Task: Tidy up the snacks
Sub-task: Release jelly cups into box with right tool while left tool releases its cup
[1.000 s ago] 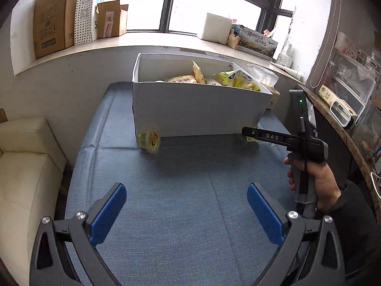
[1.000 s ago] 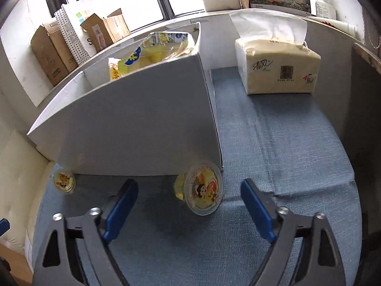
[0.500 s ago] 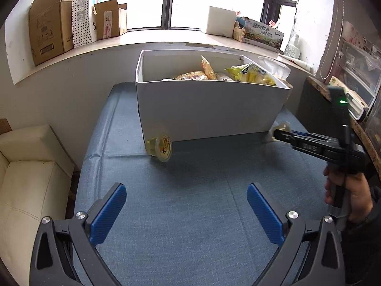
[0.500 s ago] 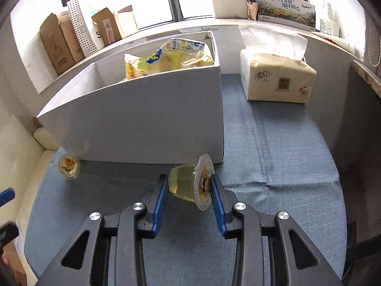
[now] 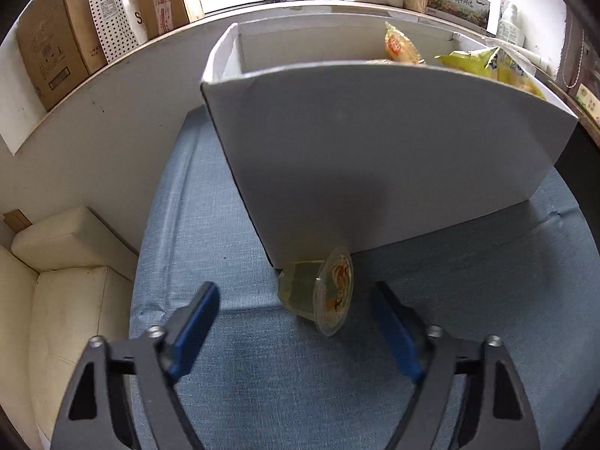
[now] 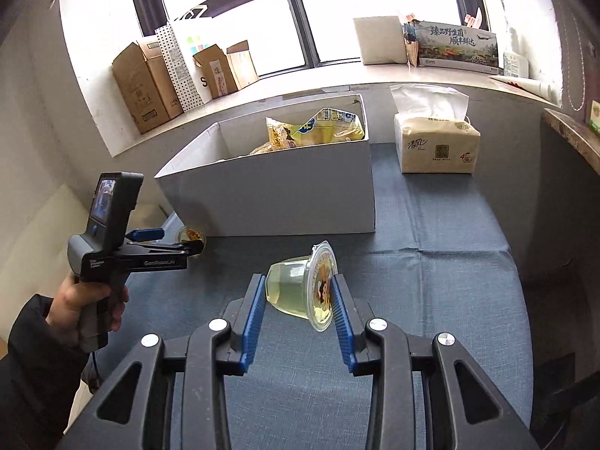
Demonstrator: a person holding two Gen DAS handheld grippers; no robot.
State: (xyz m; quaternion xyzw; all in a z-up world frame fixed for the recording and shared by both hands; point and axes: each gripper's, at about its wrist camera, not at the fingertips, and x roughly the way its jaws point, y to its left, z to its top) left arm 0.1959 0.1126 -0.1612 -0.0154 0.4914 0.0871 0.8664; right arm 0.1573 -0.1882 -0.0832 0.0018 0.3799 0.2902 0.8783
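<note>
A white box point(image 5: 375, 172) holds yellow snack bags point(image 5: 483, 63) on the blue-grey cloth. A yellow jelly cup point(image 5: 318, 292) lies on its side at the box's front left corner. My left gripper point(image 5: 296, 322) is open, its jaws on either side of this cup without touching it. My right gripper point(image 6: 296, 300) is shut on a second jelly cup point(image 6: 300, 292) and holds it above the cloth in front of the box point(image 6: 277, 191). The right wrist view also shows the left gripper point(image 6: 168, 242) and the first cup point(image 6: 191, 236).
A tissue pack point(image 6: 435, 146) stands right of the box. Cardboard boxes point(image 6: 150, 86) and a printed carton point(image 6: 457, 47) line the windowsill. A cream sofa point(image 5: 63, 281) lies left of the table. A dark counter point(image 6: 573, 138) borders the right side.
My left gripper has moved forward and down to the jelly cup at the box corner. My right gripper has lifted its jelly cup up and back from the box.
</note>
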